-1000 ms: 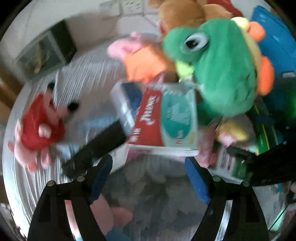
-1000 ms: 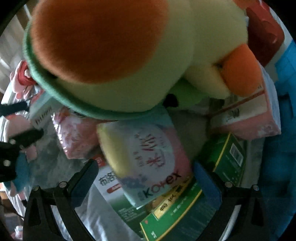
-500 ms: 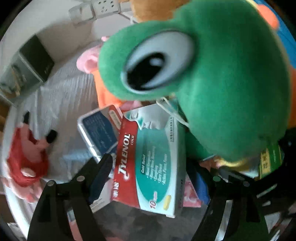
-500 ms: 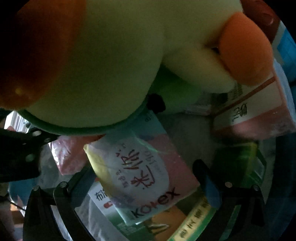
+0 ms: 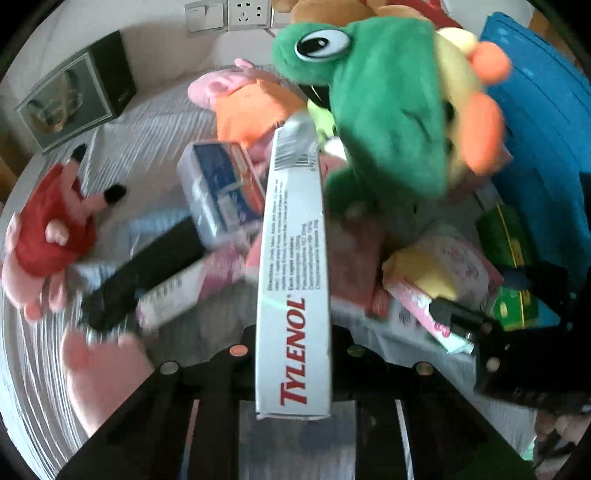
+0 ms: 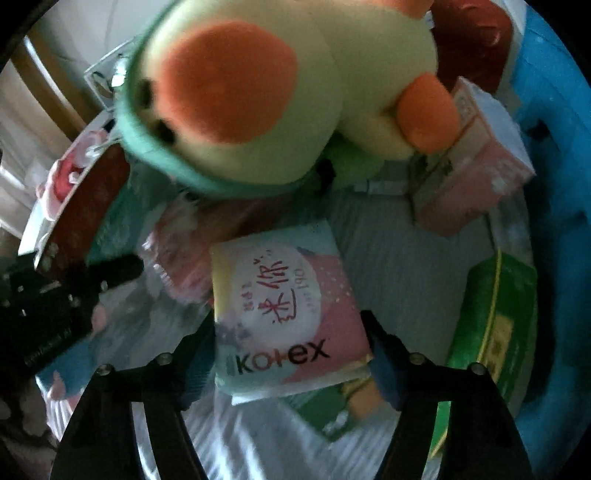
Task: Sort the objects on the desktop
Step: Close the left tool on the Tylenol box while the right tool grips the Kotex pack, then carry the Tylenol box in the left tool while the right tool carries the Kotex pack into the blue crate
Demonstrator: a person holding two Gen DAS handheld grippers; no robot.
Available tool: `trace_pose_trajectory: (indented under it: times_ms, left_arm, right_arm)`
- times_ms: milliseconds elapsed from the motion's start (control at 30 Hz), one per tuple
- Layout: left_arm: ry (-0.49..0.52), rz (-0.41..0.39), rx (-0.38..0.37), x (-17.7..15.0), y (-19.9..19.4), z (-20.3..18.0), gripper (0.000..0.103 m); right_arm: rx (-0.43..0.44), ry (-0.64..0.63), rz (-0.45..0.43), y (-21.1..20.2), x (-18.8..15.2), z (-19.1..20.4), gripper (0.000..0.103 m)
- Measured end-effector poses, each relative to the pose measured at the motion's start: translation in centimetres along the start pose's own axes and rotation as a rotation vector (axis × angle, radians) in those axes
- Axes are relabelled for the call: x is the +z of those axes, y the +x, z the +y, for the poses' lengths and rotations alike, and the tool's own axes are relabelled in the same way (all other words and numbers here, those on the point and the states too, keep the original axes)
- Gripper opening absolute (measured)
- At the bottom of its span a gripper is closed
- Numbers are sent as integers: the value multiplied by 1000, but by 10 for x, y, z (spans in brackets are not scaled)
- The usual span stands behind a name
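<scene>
Behind the clutter I see a pale wall with sockets (image 5: pixel 243 14) and a dark framed picture (image 5: pixel 79 98) leaning on a white ribbed cloth (image 5: pixel 147 129) that covers the surface. On my left camera, the left gripper (image 5: pixel 293 354) has its jaws clamped tight on the Tylenol box (image 5: pixel 293 280), which stands edge-on between them, its narrow white side facing me and its far end reaching toward the green frog plush (image 5: pixel 384 110). Beside it lie a blue-and-white box (image 5: pixel 221 192), a red-dressed pig plush (image 5: pixel 48 232) off to the left and an orange-dressed pig plush (image 5: pixel 251 107) further back. On my right camera, the right gripper (image 6: pixel 291 354) is closing, its jaws standing about halfway on either side of the Kotex pack (image 6: pixel 284 310); I cannot tell whether the pads press on it yet. That pack lies on the cloth below the frog plush's pale belly, with a green box (image 6: pixel 495 317) to its right, a pink box (image 6: pixel 476 177) behind, and a blue bin (image 6: pixel 554 147) at the right edge
</scene>
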State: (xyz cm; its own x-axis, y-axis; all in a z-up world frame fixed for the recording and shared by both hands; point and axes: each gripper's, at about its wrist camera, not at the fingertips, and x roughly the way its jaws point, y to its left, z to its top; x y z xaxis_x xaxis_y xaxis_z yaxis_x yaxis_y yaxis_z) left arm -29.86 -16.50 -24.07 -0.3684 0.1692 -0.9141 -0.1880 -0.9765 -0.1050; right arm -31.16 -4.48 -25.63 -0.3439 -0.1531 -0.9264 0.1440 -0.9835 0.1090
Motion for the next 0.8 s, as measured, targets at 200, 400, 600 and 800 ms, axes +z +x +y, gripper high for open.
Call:
trace_pose_trajectory:
  times_ms: [200, 400, 600, 800]
  left_arm:
    - [-37, -4, 7, -42, -22, 10, 19]
    - [-35, -58, 33, -42, -38, 30, 19]
    - [6, -178, 47, -31, -74, 5, 19]
    - [44, -328, 47, -27, -133, -15, 19]
  right_arm:
    - [2, 10, -37, -27, -36, 22, 71]
    - [-13, -4, -97, -35, -23, 16, 70]
    - [-31, -31, -211, -91, -20, 11, 70]
    - [-76, -32, -394, -160, -26, 34, 70]
